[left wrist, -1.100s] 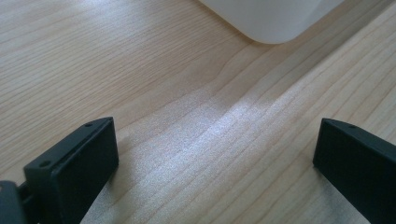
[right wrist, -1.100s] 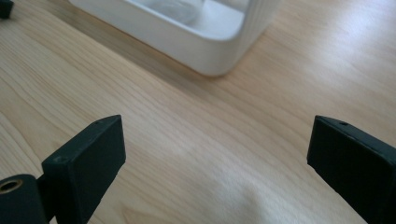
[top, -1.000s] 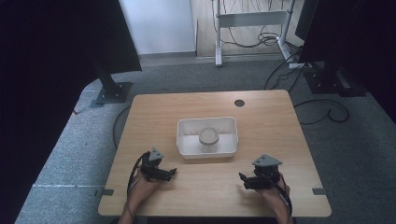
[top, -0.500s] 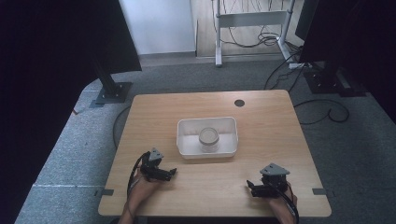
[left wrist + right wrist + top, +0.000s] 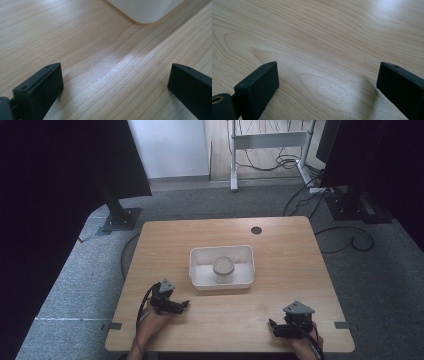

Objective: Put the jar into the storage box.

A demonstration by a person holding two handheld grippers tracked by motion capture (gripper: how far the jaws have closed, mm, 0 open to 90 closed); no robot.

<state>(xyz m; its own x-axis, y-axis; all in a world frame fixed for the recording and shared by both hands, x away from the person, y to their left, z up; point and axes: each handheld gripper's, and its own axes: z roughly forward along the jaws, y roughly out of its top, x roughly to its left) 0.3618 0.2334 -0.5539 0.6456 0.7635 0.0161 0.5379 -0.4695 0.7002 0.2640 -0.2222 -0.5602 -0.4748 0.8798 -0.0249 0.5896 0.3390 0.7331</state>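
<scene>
Both claws rest low at the near edge of the counter [image 5: 280, 240], each spread wide with nothing between its jaws. The left claw [image 5: 183, 304] lies just short of the white tray [image 5: 196, 270], whose rounded corner [image 5: 147, 15] sits ahead of it and a little to its right. The right claw [image 5: 272, 325] is farther back, with bare wood ahead of it, and the tray is ahead and to its left. Inside the tray, near its middle, stands a small clear jar [image 5: 223, 268]. To take the jar well, I would lift a claw above the tray rim first, come down over the jar with the jaws kept wide, and close evenly on its sides so it cannot tip.
</scene>
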